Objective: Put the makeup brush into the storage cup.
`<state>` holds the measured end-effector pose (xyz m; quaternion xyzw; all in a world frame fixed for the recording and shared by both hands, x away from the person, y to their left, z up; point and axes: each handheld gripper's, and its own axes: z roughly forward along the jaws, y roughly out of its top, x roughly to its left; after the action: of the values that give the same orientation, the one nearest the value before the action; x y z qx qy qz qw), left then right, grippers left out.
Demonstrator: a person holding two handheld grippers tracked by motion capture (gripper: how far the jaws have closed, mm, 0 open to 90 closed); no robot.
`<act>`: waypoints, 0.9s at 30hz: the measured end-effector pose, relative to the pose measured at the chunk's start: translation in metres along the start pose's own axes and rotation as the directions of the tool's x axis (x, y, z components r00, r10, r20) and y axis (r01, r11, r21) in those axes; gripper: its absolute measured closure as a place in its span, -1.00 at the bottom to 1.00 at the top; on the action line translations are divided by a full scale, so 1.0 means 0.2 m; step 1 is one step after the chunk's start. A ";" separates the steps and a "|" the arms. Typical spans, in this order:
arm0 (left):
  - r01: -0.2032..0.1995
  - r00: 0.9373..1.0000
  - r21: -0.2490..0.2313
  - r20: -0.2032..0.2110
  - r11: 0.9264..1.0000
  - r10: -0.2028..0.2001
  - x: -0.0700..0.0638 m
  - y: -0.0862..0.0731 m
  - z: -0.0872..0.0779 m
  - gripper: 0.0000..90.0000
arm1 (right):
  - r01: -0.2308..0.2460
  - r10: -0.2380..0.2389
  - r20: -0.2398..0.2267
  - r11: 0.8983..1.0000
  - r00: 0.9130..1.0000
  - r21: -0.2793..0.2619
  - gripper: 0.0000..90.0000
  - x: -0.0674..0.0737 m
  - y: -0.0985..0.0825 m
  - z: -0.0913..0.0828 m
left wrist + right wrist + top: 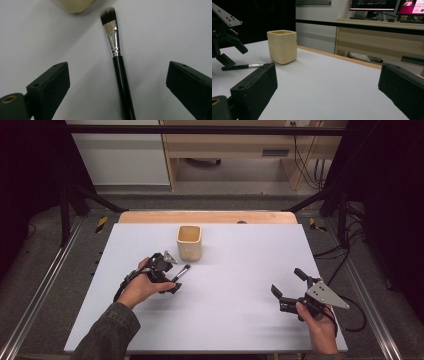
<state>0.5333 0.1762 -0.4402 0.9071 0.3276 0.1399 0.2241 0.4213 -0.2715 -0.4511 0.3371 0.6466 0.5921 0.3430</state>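
Your makeup brush (117,50) is thin and long. It has a shiny black handle, a bright silver band and a soft, dark tuft of hair with pale tips. It lies flat on the smooth, pale grey tabletop (235,285), left of the middle and nearer the far edge than the near edge, with its tuft pointing at the cup (189,242). The cup is cream, boxy with rounded corners, dull and a little bumpy. It stands upright close to the far edge.

Your left gripper (167,277) is low over the brush. Its black, blocky jaws are wide apart, one on each side of the handle, and they touch nothing. Your right gripper (290,287) is near the right edge. Its jaws are wide apart too, and they hold nothing.
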 end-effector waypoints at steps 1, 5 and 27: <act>0.000 1.000 0.004 0.003 1.000 0.000 -0.01 0.00 0.00 -0.88 | 0.000 0.000 0.000 1.000 1.000 0.000 -0.94 0.00 0.00 0.00; -0.007 1.000 0.010 0.003 1.000 0.007 -0.01 0.00 0.00 -0.88 | 0.002 -0.002 -0.001 1.000 1.000 0.000 -0.94 0.00 0.00 0.00; -0.019 1.000 0.067 -0.009 0.998 0.020 -0.02 0.00 0.02 -0.48 | 0.000 0.000 0.001 1.000 1.000 0.001 -0.94 0.00 0.00 0.00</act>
<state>0.5322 0.1722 -0.4445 0.9166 0.3244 0.1353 0.1907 0.4209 -0.2715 -0.4508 0.3374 0.6468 0.5916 0.3433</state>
